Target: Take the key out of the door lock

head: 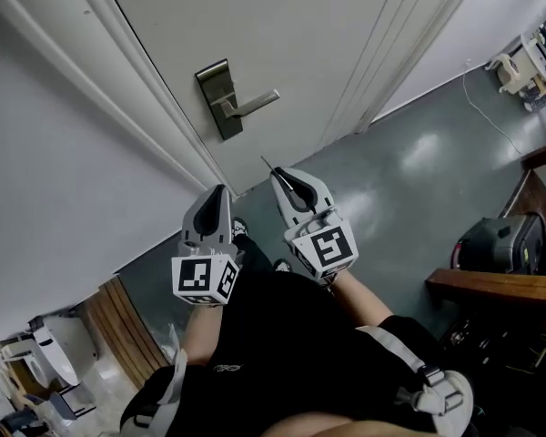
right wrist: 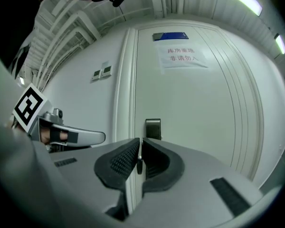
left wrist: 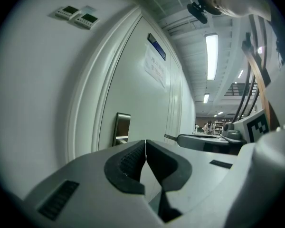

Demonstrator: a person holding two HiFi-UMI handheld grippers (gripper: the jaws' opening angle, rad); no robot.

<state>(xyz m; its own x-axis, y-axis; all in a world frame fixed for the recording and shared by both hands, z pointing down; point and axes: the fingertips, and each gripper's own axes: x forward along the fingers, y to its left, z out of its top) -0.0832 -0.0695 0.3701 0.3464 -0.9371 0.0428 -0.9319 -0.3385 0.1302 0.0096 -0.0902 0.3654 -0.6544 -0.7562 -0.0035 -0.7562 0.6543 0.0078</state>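
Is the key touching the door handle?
Apart. The head view shows the key pinched in the right gripper, with a clear gap between its tip and the door handle.

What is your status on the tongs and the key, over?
Left tongs shut, empty. Right tongs shut on key. Key out, clear of door lock. Nothing in the way.

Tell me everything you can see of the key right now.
The thin grey metal key is pinched in the shut right claw. Only a slim blade shows, sticking out past the tips toward the white door. It is clear of the brushed-metal lock plate and touches nothing else. Its head and teeth cannot be made out.
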